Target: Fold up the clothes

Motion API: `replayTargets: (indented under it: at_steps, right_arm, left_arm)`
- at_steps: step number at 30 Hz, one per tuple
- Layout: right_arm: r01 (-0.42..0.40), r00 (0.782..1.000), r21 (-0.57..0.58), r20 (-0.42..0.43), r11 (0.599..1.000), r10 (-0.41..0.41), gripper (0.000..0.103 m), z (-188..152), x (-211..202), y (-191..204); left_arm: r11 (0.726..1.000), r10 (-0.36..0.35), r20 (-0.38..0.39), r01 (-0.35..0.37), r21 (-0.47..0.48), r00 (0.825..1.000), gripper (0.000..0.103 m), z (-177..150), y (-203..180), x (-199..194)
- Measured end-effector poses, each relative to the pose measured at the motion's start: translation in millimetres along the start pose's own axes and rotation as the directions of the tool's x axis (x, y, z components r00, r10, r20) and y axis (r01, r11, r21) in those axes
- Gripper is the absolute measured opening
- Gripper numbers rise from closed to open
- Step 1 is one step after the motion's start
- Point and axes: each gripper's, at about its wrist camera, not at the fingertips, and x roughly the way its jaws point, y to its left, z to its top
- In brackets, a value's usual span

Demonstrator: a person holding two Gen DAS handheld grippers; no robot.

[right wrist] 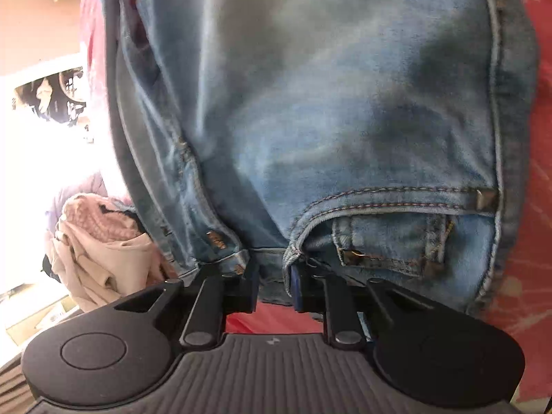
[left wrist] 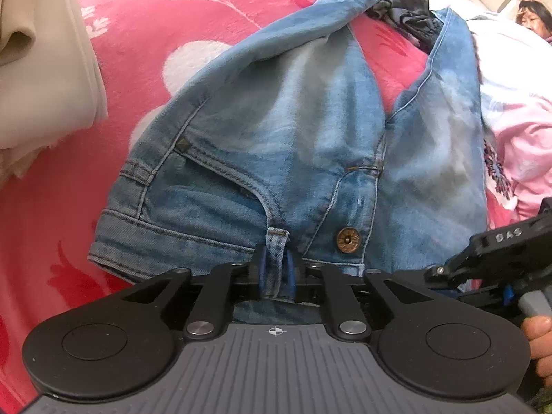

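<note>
A: Start at the left hand-held gripper [left wrist: 276, 269]. What has it got?

B: Its jaws stand narrow, pinching the waistband of the jeans [left wrist: 276, 131] at a belt loop [left wrist: 277, 238], just beside the brass button [left wrist: 348, 239]. The right hand-held gripper [right wrist: 274, 283] is likewise nearly closed on the waistband, near the coin pocket [right wrist: 383, 241].

A: And the jeans themselves?

B: Spread front-up on the bed's red blanket [left wrist: 155, 27], waist toward the person, legs running away and splaying apart.

A: How will they handle?

B: I'd judge them limp but fairly heavy for a garment. Denim drapes and drags rather than slides, and it won't tear or slip easily. The waistband is the thickest, stiffest part, so it is a sound place to hold; a thin pinch on the loop alone could pull free.

A: What can't you make out?

B: The leg ends. One disappears under a dark crumpled cloth [left wrist: 403, 13] and the other runs beside pink clothes [left wrist: 517, 114], so the hems are hidden. The right view is blurred and washed out at its left, where only a pinkish heap [right wrist: 103, 241] shows. Whether the pads grip both layers of waistband, I cannot tell.
</note>
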Motion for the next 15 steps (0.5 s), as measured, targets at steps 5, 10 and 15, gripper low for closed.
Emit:
replayTargets:
  at_steps: [5, 10, 15]
  right_arm:
    - [0.011, 1.0, -0.026, 0.0, 1.0, -0.011, 0.019, 0, -4, 3]
    - [0.013, 1.0, -0.033, 0.001, 0.999, -0.013, 0.019, -4, -3, 5]
    - [0.015, 1.0, -0.038, 0.01, 0.999, -0.015, 0.019, -27, 19, 34]
  left_arm:
    - [1.0, 0.006, -0.031, -0.005, 0.011, 1.0, 0.025, 4, 0, 8]
    - [0.997, 0.003, -0.074, 0.003, 0.081, 0.997, 0.025, 1, -9, 10]
    - [0.998, 0.033, -0.084, -0.029, 0.049, 0.996, 0.019, 3, -6, 18]
